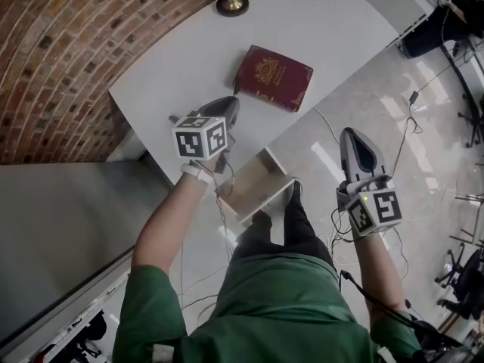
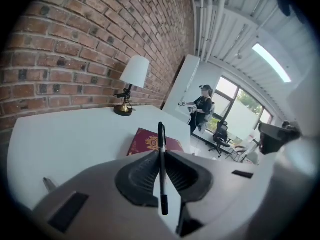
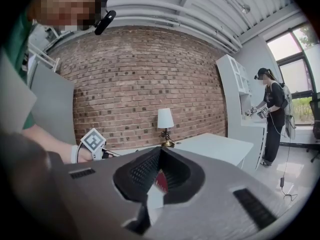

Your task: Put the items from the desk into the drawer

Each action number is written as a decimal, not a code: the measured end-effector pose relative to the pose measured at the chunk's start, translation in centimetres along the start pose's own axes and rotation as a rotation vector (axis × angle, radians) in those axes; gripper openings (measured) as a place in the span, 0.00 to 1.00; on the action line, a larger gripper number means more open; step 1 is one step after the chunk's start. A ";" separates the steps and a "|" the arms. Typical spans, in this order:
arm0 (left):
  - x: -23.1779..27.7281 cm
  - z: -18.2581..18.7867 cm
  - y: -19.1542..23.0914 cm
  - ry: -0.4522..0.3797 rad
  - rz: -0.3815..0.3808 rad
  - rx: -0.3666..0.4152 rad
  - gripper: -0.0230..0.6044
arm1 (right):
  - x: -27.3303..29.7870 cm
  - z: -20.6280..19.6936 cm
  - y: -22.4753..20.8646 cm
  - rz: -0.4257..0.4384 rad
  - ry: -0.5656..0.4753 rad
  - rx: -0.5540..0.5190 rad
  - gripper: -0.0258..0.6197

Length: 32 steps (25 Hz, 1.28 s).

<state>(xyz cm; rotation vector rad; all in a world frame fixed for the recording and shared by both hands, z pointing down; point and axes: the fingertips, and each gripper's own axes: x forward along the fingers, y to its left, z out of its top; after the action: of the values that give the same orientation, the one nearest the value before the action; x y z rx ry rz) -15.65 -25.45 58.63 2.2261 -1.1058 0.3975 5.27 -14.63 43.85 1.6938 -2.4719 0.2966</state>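
A black pen (image 2: 161,170) stands upright, pinched between the jaws of my left gripper (image 2: 161,152), which is shut on it. This gripper (image 1: 229,103) hovers over the white desk (image 1: 174,66) near its front edge, just above the open drawer (image 1: 255,193). A dark red book with a gold emblem (image 1: 273,77) lies on the desk just beyond the pen (image 2: 148,142). My right gripper (image 1: 352,136) is off the desk to the right, over the floor, its jaws (image 3: 160,150) shut with nothing in them.
A brass-based lamp (image 1: 231,2) with a white shade (image 2: 133,72) stands at the desk's far edge by the brick wall. Cables trail over the tiled floor (image 1: 393,119). Another person (image 3: 270,115) stands at a white shelf far off. Office chairs (image 2: 220,134) sit by the windows.
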 end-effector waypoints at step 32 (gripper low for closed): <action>1.2 -29.2 -7.4 0.257 0.040 0.074 0.10 | -1.5 -10.4 -4.5 0.075 0.111 0.091 0.04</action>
<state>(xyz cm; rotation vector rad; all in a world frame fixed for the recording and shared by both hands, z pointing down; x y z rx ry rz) -8.91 -3.94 78.72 2.1451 -1.0131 0.7299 9.93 -12.45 54.02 1.5734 -2.4789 0.5045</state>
